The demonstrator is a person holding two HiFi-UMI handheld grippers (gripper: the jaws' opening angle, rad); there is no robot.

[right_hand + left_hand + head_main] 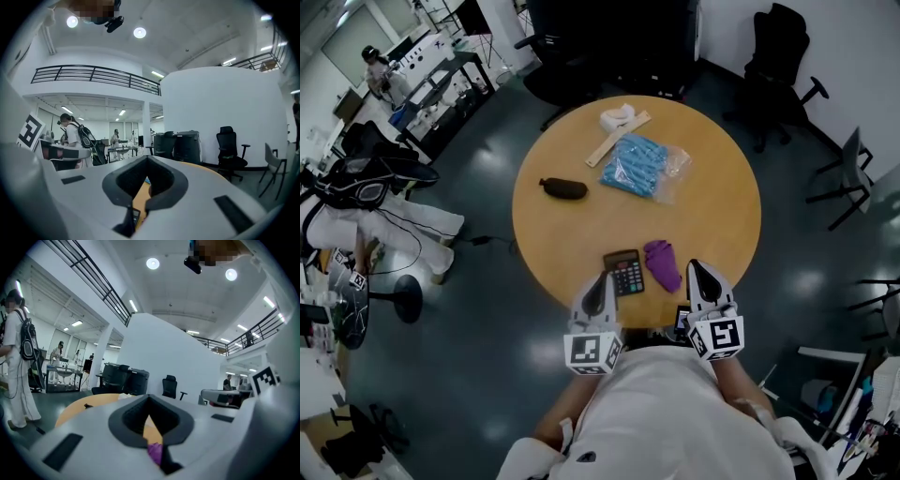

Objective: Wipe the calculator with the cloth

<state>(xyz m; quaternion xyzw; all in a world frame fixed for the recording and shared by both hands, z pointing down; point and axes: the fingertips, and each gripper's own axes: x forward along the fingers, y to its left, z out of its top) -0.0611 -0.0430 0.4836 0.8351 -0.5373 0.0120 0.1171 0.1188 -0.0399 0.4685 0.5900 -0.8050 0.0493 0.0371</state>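
Observation:
A black calculator (pixel 623 273) lies near the front edge of the round wooden table (pixel 572 234), with a crumpled purple cloth (pixel 662 263) just to its right. My left gripper (pixel 604 281) hovers over the table's edge just left of the calculator, shut and holding nothing. My right gripper (pixel 697 269) is raised just right of the cloth, shut and empty too. In the left gripper view the closed jaws (pixel 149 416) point level across the room, and a bit of the purple cloth (pixel 155 452) shows below them. Under the closed right jaws (pixel 146 180) a corner of the calculator (pixel 135 216) is visible.
Farther back on the table lie a black pouch (pixel 563 187), a blue item in clear plastic (pixel 639 166), a white roll and a wooden ruler (pixel 617 137). Office chairs (pixel 783 66) stand around the table. A person (pixel 16 366) stands off to the left.

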